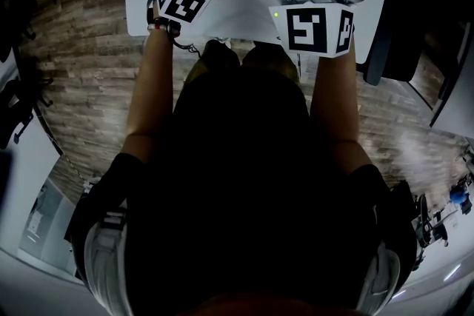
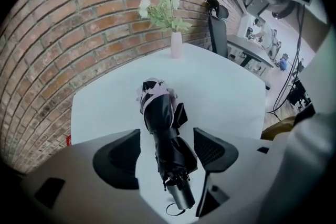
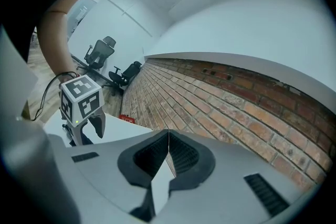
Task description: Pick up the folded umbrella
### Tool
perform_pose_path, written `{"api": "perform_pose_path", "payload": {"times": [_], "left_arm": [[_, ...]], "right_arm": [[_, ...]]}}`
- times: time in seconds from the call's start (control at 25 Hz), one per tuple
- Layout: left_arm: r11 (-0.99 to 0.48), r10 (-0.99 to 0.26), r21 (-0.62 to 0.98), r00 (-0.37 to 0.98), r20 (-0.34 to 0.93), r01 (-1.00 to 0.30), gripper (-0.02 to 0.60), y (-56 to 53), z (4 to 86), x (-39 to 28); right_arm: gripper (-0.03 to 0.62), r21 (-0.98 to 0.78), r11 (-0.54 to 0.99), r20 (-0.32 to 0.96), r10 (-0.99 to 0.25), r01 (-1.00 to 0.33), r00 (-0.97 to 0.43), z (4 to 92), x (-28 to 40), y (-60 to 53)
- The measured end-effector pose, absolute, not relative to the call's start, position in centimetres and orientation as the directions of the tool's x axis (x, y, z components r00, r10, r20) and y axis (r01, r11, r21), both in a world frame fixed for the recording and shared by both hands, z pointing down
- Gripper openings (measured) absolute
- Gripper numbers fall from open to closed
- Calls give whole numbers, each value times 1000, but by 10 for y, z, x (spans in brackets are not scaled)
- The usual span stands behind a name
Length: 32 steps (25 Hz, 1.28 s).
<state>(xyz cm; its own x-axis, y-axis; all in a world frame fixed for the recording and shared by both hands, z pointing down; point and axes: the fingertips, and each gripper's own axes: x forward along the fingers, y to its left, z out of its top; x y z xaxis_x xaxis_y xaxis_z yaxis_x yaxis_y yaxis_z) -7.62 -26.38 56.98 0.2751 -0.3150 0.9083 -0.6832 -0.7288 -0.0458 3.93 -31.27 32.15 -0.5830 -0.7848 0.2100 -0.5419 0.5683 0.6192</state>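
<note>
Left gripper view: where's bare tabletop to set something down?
Bare table right of the umbrella, between umbrella and vase, and a strip left toward the brick wall. Crowded only where the open left gripper straddles the umbrella.

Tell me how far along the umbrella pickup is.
Done: the left gripper is lined up over the folded umbrella, with its jaws apart on either side of it. In hand: nothing is gripped yet. The umbrella lies flat on the white table and the pads are not pressing it. Left: close on the umbrella and lift. The right gripper is shut and empty.
</note>
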Motion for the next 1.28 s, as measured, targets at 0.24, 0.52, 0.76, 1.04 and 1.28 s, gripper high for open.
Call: {"api": "perform_pose_path", "payload": {"times": [0.24,0.52,0.76,1.04,1.28], "left_arm": [[-733,-246,-3,262,933,-680,320,-255,590,-76],[-721,-191,26,235,953,-693,333,-249,610,-83],[-707,-152,55,227,962,-706,333,-244,622,-83],[-686,-122,72,212,970,-724,333,-241,633,-81],[-683,-131,57,200,971,-728,333,-249,633,-82]], "right_arm": [[29,617,573,220,-784,-540,-581,326,40,-316],[28,615,584,244,-780,-529,-577,336,43,-317],[29,624,587,258,-778,-517,-573,338,45,-317],[29,626,595,269,-772,-504,-577,341,45,-318],[29,625,603,271,-764,-497,-586,344,45,-317]]}}
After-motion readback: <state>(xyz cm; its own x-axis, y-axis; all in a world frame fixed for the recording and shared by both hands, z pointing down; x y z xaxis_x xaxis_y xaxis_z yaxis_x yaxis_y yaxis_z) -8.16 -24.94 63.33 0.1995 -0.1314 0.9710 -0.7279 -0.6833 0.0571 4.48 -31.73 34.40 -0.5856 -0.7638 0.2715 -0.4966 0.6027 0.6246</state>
